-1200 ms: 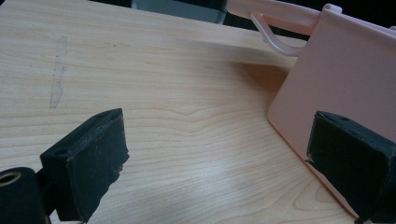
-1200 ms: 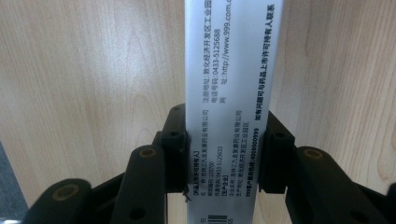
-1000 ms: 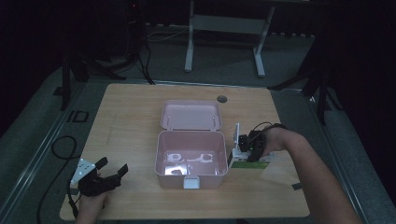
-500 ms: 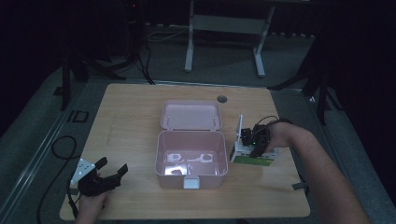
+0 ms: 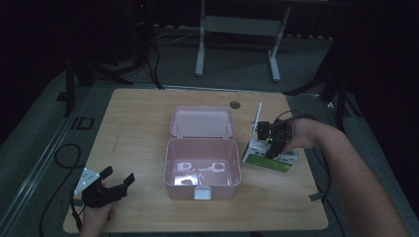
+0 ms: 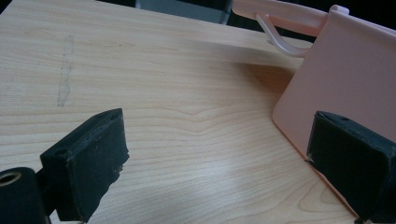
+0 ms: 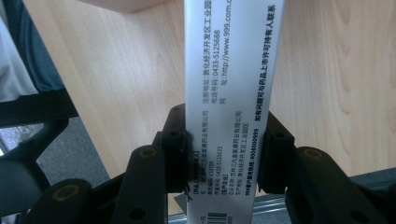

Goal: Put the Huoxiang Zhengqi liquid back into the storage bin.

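Lifted since a second ago, the box (image 5: 270,158) now hangs tilted above the surface (image 5: 143,118), just right of the pink case (image 5: 201,170), where earlier it sat lower beside the case wall. Right gripper (image 5: 273,143) has its fingers (image 7: 177,144) clenched on the white, printed side of the box (image 7: 231,93). Left gripper (image 5: 106,187) rests at the near left corner, well apart from the case, its fingers (image 6: 93,154) released with bare wood between them. Case lid (image 5: 201,121) lies open behind.
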The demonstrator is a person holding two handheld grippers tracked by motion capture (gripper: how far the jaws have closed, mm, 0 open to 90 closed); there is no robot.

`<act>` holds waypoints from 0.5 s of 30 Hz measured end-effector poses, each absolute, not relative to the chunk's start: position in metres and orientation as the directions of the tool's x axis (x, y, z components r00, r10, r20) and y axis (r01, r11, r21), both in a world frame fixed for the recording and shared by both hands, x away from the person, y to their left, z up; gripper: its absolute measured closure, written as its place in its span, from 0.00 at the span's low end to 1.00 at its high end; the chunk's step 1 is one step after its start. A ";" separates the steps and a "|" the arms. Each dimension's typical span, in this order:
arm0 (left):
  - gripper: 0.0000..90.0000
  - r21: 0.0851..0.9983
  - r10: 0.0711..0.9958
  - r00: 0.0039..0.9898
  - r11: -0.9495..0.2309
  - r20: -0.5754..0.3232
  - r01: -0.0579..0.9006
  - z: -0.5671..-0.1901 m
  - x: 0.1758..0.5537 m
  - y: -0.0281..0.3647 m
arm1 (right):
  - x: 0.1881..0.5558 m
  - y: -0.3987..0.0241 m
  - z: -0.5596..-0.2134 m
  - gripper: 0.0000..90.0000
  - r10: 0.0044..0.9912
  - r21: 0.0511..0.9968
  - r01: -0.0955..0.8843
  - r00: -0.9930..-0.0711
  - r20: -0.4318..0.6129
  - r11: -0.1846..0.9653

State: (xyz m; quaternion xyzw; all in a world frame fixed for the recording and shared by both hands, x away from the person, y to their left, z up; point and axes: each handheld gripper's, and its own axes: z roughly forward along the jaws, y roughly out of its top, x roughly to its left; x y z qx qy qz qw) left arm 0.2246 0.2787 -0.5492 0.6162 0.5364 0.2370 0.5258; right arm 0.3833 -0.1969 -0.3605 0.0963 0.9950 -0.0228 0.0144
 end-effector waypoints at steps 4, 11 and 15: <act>0.06 0.903 0.910 0.312 0.131 -0.274 0.410 -0.549 0.224 0.279 | 0.374 -0.191 -0.344 0.69 0.172 -0.045 0.174 -0.984 -0.053 0.984; 0.06 0.903 0.908 0.314 0.134 -0.277 0.408 -0.549 0.224 0.279 | 0.359 -0.182 -0.316 0.69 0.149 -0.051 0.154 -0.986 -0.080 0.987; 0.06 0.903 0.908 0.313 0.136 -0.278 0.408 -0.549 0.224 0.279 | 0.351 -0.177 -0.305 0.68 0.158 -0.028 0.162 -0.982 -0.099 0.986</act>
